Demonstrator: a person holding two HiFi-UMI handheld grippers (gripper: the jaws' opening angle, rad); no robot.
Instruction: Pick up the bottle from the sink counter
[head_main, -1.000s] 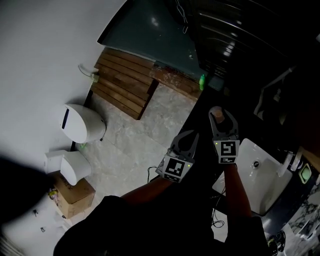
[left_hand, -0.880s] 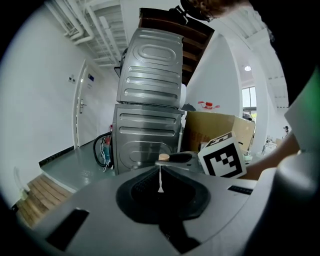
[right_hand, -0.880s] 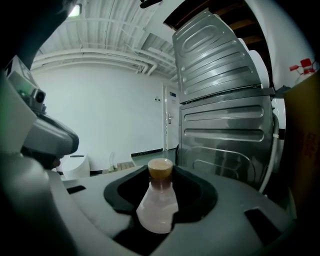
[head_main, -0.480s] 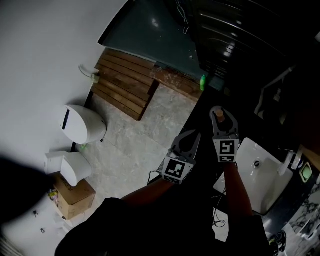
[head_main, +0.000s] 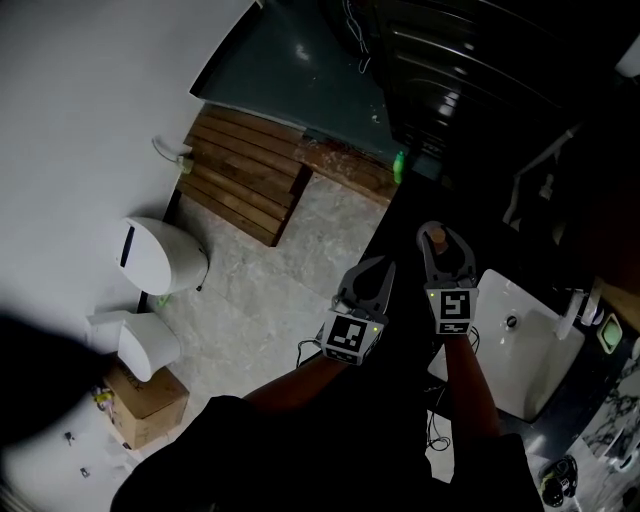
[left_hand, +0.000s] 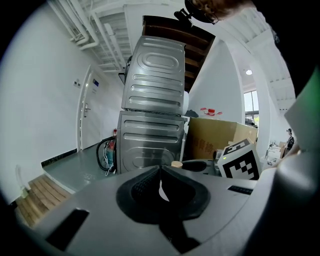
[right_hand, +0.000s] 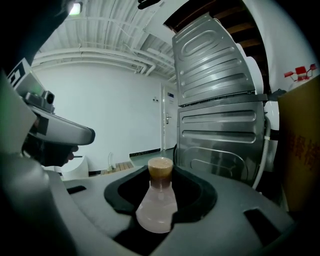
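Right gripper (head_main: 442, 243): tongs pinched on the bottle (right_hand: 156, 204), a small clear flask-shaped one with a wide round base, narrow neck and brown cork stopper. It stands upright between the two dark pads, which press on its lower body from both sides; the cork rises above the pads. Head view: the cork shows between the right tongs, over the dark counter (head_main: 400, 330), just left of the white sink (head_main: 520, 360). Cannot tell whether the bottle base touches the counter. Left gripper (head_main: 381, 270): tongs pressed together, only a thin sliver of light between the pads, nothing held. It sits beside the right gripper, slightly lower and to the left, over the counter edge. Marker cube (left_hand: 240, 162) of the right gripper is visible from the left gripper view. Ahead of both grippers: two stacked grey metal machines (right_hand: 220, 115), with a cardboard box (left_hand: 215, 139) beside them. On the floor, head view: wooden slatted mat (head_main: 245, 170), white toilet (head_main: 160, 252), and a small green bottle (head_main: 399, 166) at the far end of the counter.
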